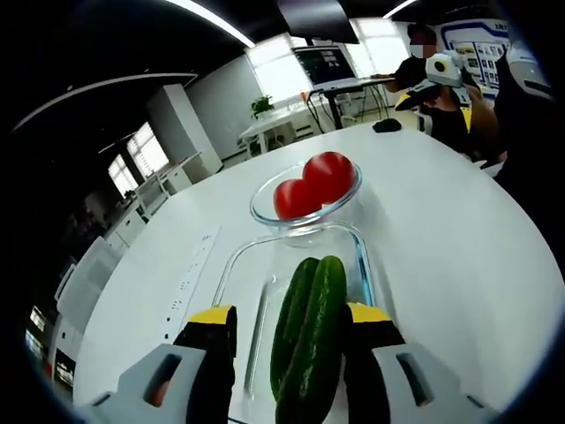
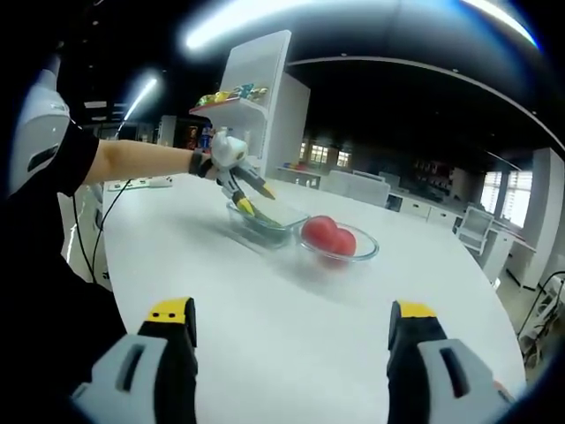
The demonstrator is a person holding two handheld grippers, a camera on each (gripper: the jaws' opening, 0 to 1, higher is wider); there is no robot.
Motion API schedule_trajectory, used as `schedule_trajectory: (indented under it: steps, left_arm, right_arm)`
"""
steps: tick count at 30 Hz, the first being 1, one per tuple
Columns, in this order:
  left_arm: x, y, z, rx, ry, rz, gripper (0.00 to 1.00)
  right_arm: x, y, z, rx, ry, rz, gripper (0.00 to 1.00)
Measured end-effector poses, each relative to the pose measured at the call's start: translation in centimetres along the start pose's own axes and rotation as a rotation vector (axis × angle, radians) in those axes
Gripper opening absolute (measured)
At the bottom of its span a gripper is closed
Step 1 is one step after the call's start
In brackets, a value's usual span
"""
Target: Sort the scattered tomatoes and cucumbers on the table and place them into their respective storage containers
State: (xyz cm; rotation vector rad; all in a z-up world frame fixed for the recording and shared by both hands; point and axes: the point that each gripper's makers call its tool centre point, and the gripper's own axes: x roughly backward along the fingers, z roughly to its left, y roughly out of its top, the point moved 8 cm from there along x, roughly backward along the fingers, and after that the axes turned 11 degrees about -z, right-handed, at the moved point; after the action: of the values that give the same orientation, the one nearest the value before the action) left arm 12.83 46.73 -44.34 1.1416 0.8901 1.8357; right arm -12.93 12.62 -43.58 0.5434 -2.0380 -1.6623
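Two dark green cucumbers [image 1: 309,327] lie lengthwise in a clear rectangular glass container [image 1: 362,256] right in front of my left gripper [image 1: 291,318]. Its jaws stand open on either side of them, the right jaw close against the nearer cucumber and a gap at the left jaw. Just beyond, a round glass bowl [image 1: 265,208] holds two red tomatoes [image 1: 313,181]. In the right gripper view my right gripper [image 2: 291,318] hangs open over bare white table, holding nothing. Farther off there, the left gripper [image 2: 243,190] dips into the container [image 2: 265,225], beside the bowl [image 2: 366,252] of tomatoes [image 2: 331,234].
A white power strip [image 1: 190,283] lies on the table left of the container. A small black object [image 1: 387,125] sits near the far edge, with a person [image 1: 441,88] behind it. The person's arm [image 2: 132,159] reaches in from the left; a white shelf [image 2: 256,97] stands beyond.
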Motion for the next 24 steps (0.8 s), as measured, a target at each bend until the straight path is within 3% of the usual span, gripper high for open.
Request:
schedule_trajectory:
  steps: [5, 12, 17, 22, 24]
  left_arm:
    - [0.1, -0.5, 0.2, 0.004, 0.009, 0.012, 0.48]
    - [0.4, -0.1, 0.1, 0.037, 0.028, -0.021, 0.52]
    - [0.7, 0.9, 0.1, 0.085, 0.088, -0.062, 0.62]
    - [1.1, 1.0, -0.5, 0.127, 0.101, -0.077, 0.68]
    - [1.5, 1.1, -0.8, 0.139, 0.141, -0.09, 0.71]
  right_arm:
    - [0.1, -0.1, 0.0, 0.0, 0.001, 0.002, 0.85]
    - [0.1, 0.0, 0.1, 0.0, 0.001, 0.0, 0.85]
    - [0.3, 0.0, 0.1, 0.001, -0.002, 0.001, 0.85]
    - [0.4, 0.1, 0.1, 0.003, -0.004, 0.0, 0.85]
    - [0.4, 0.0, 0.1, 0.001, -0.005, -0.001, 0.85]
